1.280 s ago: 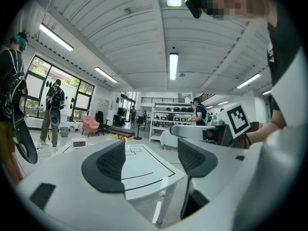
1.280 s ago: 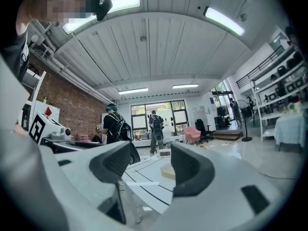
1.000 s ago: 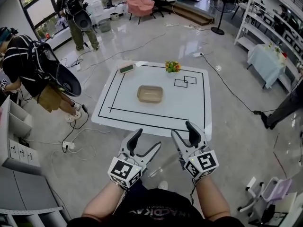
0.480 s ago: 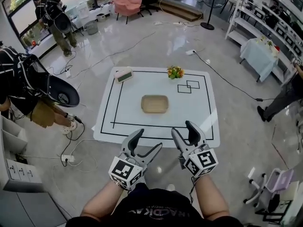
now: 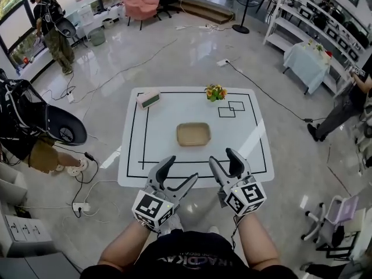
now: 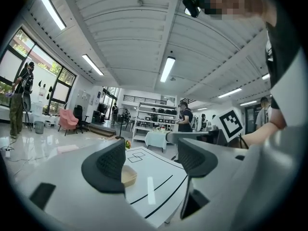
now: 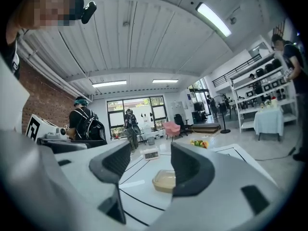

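A white table [image 5: 244,153] marked with black tape lines stands ahead of me. A shallow tan tray [image 5: 193,134] [image 6: 128,175] [image 7: 164,181] sits at its centre. A small digital clock [image 5: 149,99] [image 7: 151,153] lies at the far left corner, and a bunch of fruit [image 5: 215,92] [image 7: 199,142] at the far edge beside two taped squares [image 5: 231,108]. My left gripper [image 5: 175,170] and right gripper [image 5: 224,162] hover side by side short of the table's near edge, both open and empty.
A person with a large black bag [image 5: 35,127] stands left of the table, another person [image 5: 51,31] farther back by the windows. A pink armchair [image 5: 140,2], floor cables [image 5: 87,173], shelving [image 5: 314,25] and a cloth-covered table [image 5: 305,63] lie around. A person [image 5: 349,97] stands at right.
The view has moved nearer the table, which now sits closer below me. The person at left has slid toward the frame's edge. Both grippers stay open in the same pose.
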### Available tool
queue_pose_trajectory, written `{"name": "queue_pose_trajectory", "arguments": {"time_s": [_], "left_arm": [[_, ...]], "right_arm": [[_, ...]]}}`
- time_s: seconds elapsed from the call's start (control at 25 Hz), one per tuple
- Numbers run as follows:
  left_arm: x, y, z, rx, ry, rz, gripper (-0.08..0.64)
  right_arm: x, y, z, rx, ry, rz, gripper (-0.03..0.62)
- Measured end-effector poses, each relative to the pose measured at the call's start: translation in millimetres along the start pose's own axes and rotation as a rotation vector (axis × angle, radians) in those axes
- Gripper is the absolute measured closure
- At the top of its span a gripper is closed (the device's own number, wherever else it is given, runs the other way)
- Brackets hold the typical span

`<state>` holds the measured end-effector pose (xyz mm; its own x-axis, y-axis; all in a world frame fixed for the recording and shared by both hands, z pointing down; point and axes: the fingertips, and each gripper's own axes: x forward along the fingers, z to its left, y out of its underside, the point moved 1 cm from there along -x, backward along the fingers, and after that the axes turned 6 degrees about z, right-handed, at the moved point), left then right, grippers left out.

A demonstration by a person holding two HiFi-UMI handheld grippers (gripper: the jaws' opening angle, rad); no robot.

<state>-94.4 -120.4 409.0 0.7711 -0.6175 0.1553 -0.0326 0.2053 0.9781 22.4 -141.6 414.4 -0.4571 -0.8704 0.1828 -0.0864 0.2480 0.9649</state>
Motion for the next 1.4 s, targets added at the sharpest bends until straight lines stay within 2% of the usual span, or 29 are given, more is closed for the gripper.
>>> {"name": "queue_pose_trajectory", "arguments": {"time_s": [0.28, 0.6, 1.12, 1.4], "left_arm": [[-10, 1, 18, 0.005, 0.059, 0.008, 0.229], [-18, 4, 30, -0.008, 0.075, 0.013, 0.23], [15, 13, 37, -0.035, 0.043, 0.052, 0.229], [48, 25, 44, -0.067, 0.018, 0.08, 0.23]], "right_arm": [[20, 2, 15, 0.004, 0.048, 0.005, 0.347], [32, 7, 21, 0.023, 0.068, 0.028, 0.347], [63, 27, -24, 0.103, 0.039, 0.086, 0.347], [86, 54, -64, 0.156, 0.025, 0.156, 0.347]]}}
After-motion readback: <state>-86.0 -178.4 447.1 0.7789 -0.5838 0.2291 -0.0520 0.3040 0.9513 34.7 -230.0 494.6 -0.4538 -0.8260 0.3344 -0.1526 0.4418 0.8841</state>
